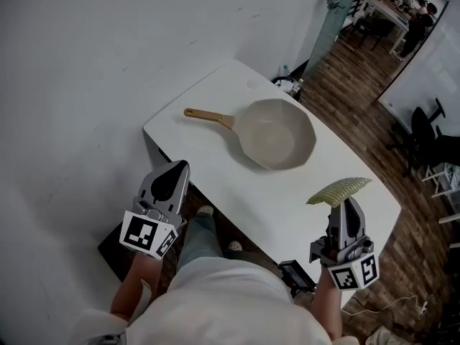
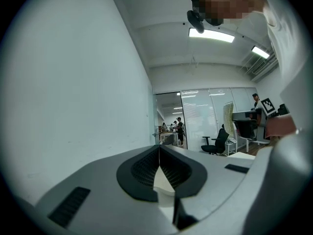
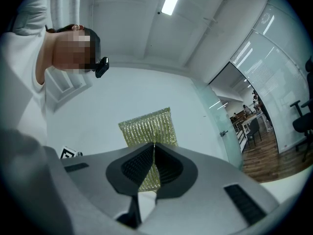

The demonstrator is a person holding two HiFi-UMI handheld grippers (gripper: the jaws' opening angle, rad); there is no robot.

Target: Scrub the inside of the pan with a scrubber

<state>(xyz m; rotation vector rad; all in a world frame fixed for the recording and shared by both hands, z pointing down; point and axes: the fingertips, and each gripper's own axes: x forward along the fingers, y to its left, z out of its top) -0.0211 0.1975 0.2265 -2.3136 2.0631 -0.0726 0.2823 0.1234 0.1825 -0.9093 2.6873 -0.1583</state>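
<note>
A cream pan (image 1: 277,134) with a wooden handle (image 1: 208,116) rests on the white table (image 1: 215,164), its inside facing up and bare. My right gripper (image 1: 348,203) hovers over the table's near right part, shut on a yellow-green scrubber (image 1: 338,190) that sticks out past its tips; the same scrubber (image 3: 149,129) shows flat between the jaws (image 3: 153,145) in the right gripper view. My left gripper (image 1: 175,172) hangs off the table's near left edge, shut with nothing in it; its jaws (image 2: 159,148) meet in the left gripper view.
A white wall runs along the left. Wooden floor, a glass partition (image 1: 335,20) and office chairs (image 1: 425,131) lie to the right of the table. A dark object (image 1: 296,276) sits low near the person's legs.
</note>
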